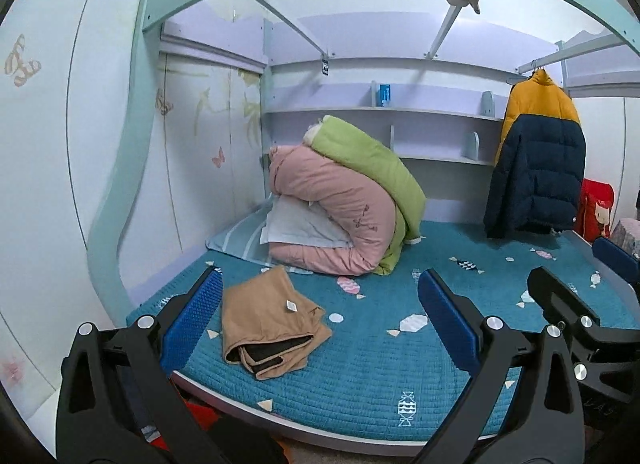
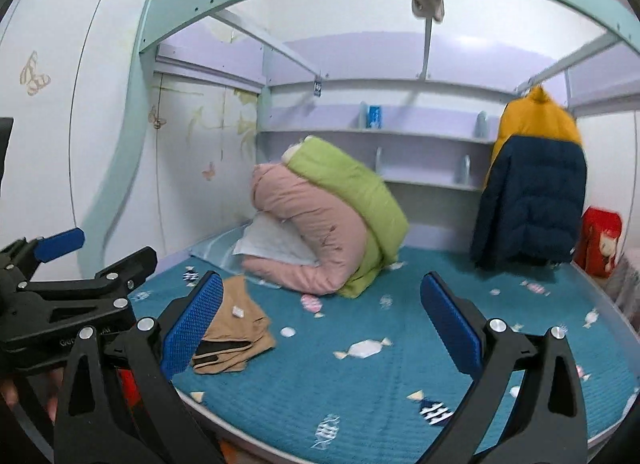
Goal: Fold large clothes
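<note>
Two open hand-held grippers, left hand-held gripper (image 1: 320, 320) framing folded tan garment (image 1: 272, 328) on bed (image 1: 360, 384)

Right gripper (image 2: 320, 324) wide open over bed (image 2: 360, 392), holding nothing. Folded tan garment (image 2: 236, 328) near bed's left edge. Left gripper (image 2: 96, 260) beside it, jaws apart.

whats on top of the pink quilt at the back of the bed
A green quilt lies draped over the pink quilt, down its right side. A white pillow sits tucked in the pink fold; its far end is hidden.
</note>
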Tool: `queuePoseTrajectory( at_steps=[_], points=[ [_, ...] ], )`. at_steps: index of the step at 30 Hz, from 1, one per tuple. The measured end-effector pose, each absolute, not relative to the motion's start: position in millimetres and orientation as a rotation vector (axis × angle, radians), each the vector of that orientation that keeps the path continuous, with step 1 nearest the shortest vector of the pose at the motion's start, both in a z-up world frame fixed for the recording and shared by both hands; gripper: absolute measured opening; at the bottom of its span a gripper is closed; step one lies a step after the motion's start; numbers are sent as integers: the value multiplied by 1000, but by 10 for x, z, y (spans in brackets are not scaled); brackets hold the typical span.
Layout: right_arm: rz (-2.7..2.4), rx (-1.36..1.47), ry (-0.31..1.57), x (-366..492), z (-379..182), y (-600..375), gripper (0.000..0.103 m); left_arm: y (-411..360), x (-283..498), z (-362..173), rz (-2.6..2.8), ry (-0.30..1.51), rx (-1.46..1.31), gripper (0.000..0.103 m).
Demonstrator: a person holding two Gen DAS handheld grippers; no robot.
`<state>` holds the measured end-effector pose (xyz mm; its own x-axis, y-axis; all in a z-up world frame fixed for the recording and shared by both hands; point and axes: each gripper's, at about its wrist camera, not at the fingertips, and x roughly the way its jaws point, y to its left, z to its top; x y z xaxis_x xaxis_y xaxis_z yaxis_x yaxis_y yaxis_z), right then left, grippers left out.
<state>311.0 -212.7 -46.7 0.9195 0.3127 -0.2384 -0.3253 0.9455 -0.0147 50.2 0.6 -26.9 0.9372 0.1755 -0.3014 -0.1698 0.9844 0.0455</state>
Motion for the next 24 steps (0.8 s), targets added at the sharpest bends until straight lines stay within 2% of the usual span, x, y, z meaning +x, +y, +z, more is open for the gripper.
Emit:
queuePoseTrajectory(
  at_steps=[24],
  points=[
    [332,-9,193,2983,-386,-2237,96,-101,250,-116,185,200,49,98]
  ],
)
